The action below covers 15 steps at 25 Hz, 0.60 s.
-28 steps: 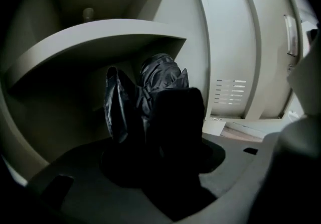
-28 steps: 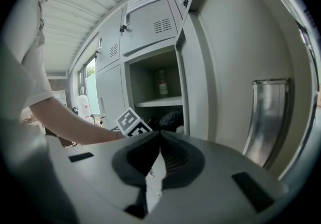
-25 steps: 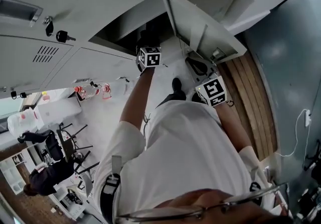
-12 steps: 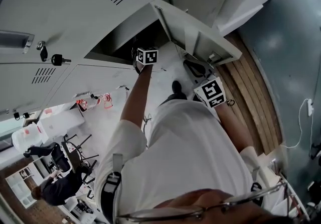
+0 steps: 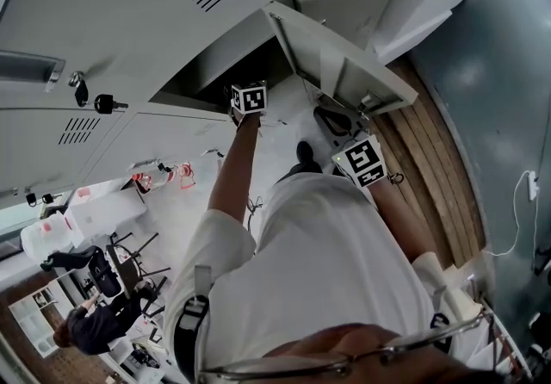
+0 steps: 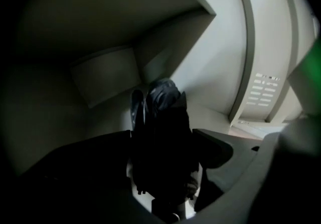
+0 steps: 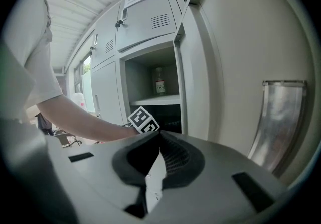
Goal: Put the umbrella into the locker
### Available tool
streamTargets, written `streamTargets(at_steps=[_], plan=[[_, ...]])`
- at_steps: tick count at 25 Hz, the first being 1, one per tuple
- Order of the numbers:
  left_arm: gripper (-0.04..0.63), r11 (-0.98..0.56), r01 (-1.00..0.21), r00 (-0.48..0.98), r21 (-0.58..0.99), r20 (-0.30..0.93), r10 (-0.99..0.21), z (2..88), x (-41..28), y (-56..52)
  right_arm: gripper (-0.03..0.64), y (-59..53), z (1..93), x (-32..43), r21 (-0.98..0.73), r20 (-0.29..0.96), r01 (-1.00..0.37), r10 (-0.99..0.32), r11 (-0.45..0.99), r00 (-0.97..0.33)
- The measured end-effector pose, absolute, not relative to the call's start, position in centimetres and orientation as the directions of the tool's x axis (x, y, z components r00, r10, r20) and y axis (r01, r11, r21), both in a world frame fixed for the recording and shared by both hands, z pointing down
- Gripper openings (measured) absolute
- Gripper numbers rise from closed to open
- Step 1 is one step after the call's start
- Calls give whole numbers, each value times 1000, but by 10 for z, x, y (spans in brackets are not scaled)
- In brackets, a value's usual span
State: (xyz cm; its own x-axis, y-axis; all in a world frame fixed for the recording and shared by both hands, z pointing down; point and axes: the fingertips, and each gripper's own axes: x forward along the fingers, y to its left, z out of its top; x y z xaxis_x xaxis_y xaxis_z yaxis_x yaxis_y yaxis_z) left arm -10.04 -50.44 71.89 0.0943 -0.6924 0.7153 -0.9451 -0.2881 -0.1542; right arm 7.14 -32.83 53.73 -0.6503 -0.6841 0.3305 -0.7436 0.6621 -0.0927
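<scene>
The folded black umbrella [image 6: 163, 117] lies inside the dark lower compartment of the grey locker [image 5: 215, 72], its tip toward the back wall. My left gripper [image 6: 161, 153] reaches into that compartment. Its jaws are opening on either side of the umbrella, and a light gap shows beside the right fingertip [image 6: 216, 148]. In the head view only its marker cube [image 5: 250, 99] shows at the opening. My right gripper [image 7: 159, 135] hangs back beside the open locker door [image 5: 344, 59], shut with nothing in it; its marker cube [image 5: 362, 160] is by the person's right side.
A bottle [image 7: 159, 86] stands on the shelf in the compartment above. Keys [image 5: 96, 103] hang from a neighbouring locker door. The open door [image 7: 235, 67] stands close on the right. Wooden floor boards [image 5: 439, 184] run along the right, with chairs and a person far behind.
The left hand has edged a little further into the locker opening. The right gripper has kept still.
</scene>
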Motion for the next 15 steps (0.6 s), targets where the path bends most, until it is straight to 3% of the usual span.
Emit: streamTargets(at_steps=[15], plan=[[377, -264, -949, 111, -176, 596, -795, 683, -98, -451, 8, -320, 542, 51, -82, 341, -692, -632, 717, -696]])
